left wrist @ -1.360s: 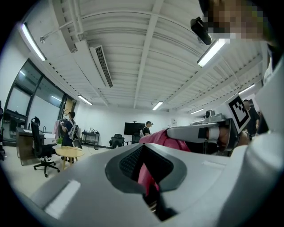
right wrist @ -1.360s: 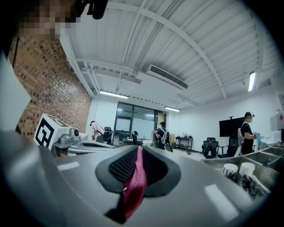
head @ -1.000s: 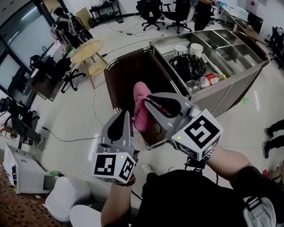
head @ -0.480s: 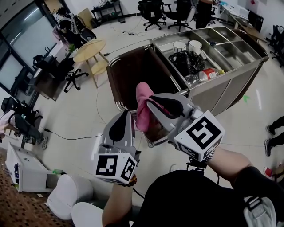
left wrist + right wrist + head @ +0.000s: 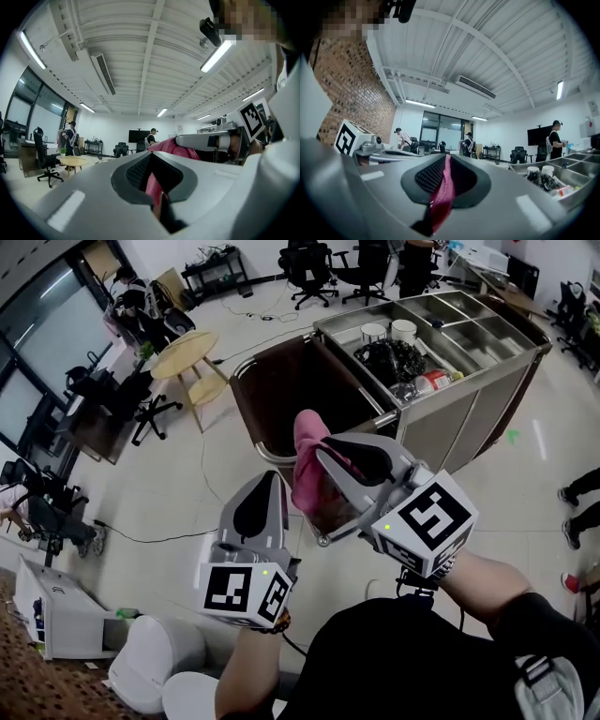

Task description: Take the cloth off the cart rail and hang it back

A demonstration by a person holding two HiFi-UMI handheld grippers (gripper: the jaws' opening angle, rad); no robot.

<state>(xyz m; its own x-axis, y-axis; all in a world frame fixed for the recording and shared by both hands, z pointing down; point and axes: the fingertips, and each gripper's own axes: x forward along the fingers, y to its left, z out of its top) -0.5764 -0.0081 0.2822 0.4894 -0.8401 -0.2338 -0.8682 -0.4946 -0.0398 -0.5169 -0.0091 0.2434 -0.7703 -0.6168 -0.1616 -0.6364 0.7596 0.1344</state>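
A pink cloth [image 5: 306,457] hangs bunched in the air between my two grippers, over the near end of the cart. My right gripper [image 5: 324,452] is shut on its upper part; pink fabric [image 5: 442,197] fills the slot between those jaws. My left gripper [image 5: 270,482] sits lower and to the left, and a strip of the cloth [image 5: 153,186] is pinched in its closed jaws too. Below them runs the cart's chrome rail [image 5: 243,411] around a brown bag [image 5: 300,390]. The rail's near corner is hidden behind the cloth and grippers.
The steel cart [image 5: 469,399] holds several bins with cups, a black bag and bottles. A round wooden table [image 5: 185,345] and office chairs stand to the left, with cables on the floor. A white bin [image 5: 155,667] is at lower left. A person's feet [image 5: 581,521] show at right.
Both grippers have carried the pink cloth a little forward, towards the cart. Their grip on it looks the same.
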